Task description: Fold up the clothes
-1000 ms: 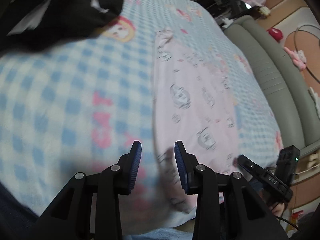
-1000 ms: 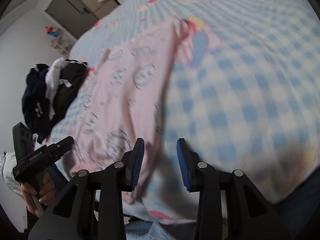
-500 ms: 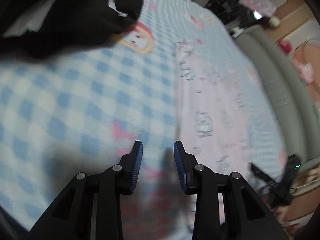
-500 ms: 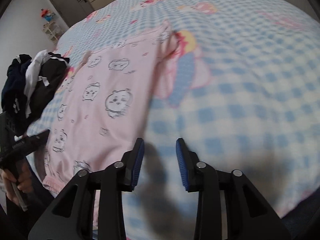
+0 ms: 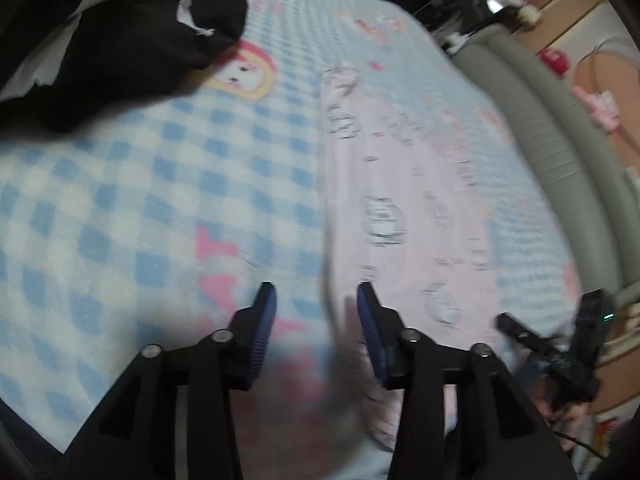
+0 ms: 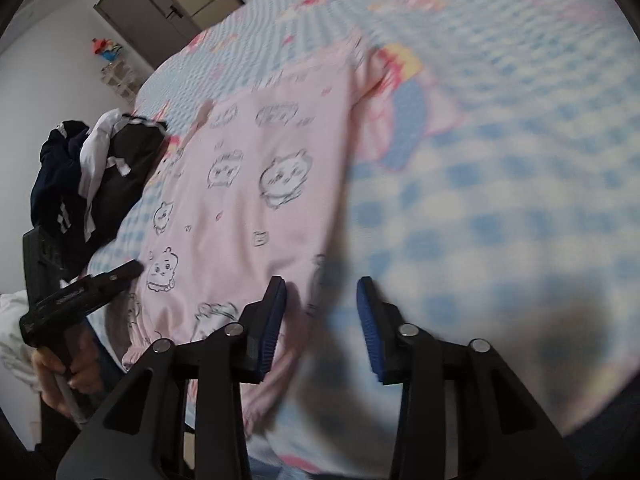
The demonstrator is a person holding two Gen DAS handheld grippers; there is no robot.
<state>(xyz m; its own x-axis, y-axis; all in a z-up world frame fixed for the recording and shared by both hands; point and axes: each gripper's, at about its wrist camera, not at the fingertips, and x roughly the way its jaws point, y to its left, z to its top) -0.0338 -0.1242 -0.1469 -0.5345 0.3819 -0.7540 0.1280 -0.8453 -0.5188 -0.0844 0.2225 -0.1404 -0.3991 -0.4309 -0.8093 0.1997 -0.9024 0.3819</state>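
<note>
Since half a second ago both tongs have swung back toward the pink garment [image 6: 256, 200], which lies flat and lengthwise on the checked blanket [image 5: 120, 208]; I judge this as lining up on its two long edges for a fold. The left tongs [image 5: 316, 312] and right tongs [image 6: 322, 308] are both released, holding nothing, each straddling a near side edge of the cloth. Bare blanket lies open on both outer sides, though the dark clothes pile [image 5: 100, 40] crowds the far left.
</note>
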